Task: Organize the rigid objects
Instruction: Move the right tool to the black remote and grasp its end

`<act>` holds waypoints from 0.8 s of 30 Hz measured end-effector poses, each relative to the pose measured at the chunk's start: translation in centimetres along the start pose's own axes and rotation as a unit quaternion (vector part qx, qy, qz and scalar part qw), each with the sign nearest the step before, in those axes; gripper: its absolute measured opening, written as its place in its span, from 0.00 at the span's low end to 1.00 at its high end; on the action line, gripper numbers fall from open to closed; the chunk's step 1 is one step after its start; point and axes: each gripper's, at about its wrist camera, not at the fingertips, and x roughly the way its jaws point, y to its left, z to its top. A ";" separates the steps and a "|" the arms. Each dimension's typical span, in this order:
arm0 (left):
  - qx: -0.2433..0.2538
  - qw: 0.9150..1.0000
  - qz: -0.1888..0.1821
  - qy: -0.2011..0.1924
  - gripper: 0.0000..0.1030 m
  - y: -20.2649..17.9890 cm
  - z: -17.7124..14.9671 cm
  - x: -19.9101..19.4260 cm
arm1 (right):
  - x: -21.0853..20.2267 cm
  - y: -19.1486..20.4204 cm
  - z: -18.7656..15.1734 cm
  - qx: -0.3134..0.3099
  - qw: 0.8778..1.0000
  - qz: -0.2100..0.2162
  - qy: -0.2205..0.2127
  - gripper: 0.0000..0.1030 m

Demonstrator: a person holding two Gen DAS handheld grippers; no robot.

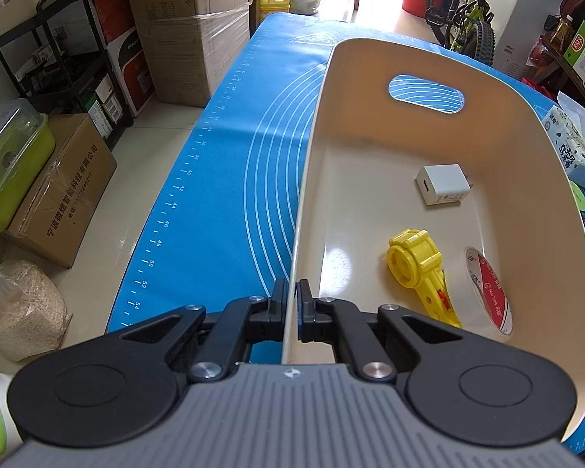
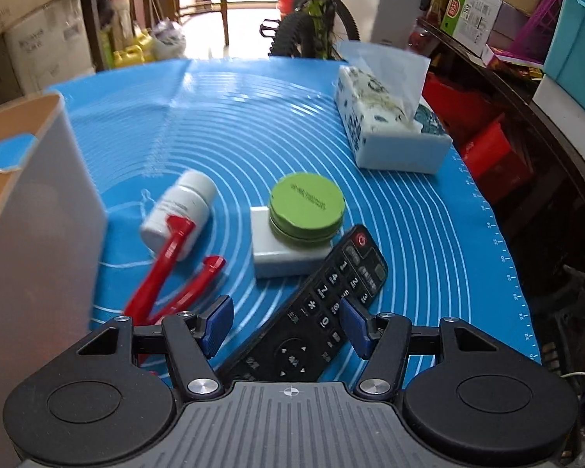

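My left gripper (image 1: 291,292) is shut on the left rim of a cream plastic bin (image 1: 370,195) that stands on the blue mat. Inside the bin lie a white charger block (image 1: 442,184), a yellow toy tool (image 1: 417,265) and a roll of clear tape (image 1: 487,288). My right gripper (image 2: 286,321) is open over a black remote control (image 2: 323,304). Beside it lie a red plastic clamp (image 2: 171,277), a white pill bottle (image 2: 179,210) on its side, and a green round tin (image 2: 306,206) on a white box (image 2: 280,253). The bin's outer wall (image 2: 39,214) is at the left.
A tissue pack (image 2: 386,124) lies at the mat's far right. The blue mat (image 1: 222,163) covers the table. Cardboard boxes (image 1: 187,31) and a black shelf cart (image 1: 58,50) stand left of the table. A bicycle (image 1: 464,7) is behind, cluttered shelves (image 2: 526,58) to the right.
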 end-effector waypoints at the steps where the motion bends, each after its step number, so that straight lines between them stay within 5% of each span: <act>1: 0.000 1.000 0.000 0.000 0.06 0.0 0.0 0.0 | 0.2 0.0 -0.1 -0.002 1.000 -0.007 0.001 0.66; 10: 0.000 1.000 0.002 0.000 0.06 0.1 0.1 -0.1 | -0.1 -2.3 -0.4 0.035 0.999 0.005 0.024 0.64; 13: -0.001 1.000 0.001 0.000 0.06 0.0 0.0 -0.1 | 0.5 -3.4 -0.9 0.072 0.996 0.020 0.046 0.45; 24: -0.002 1.000 0.001 0.001 0.06 -0.1 0.0 -0.1 | -0.2 -3.3 -1.8 0.089 0.995 0.041 0.022 0.29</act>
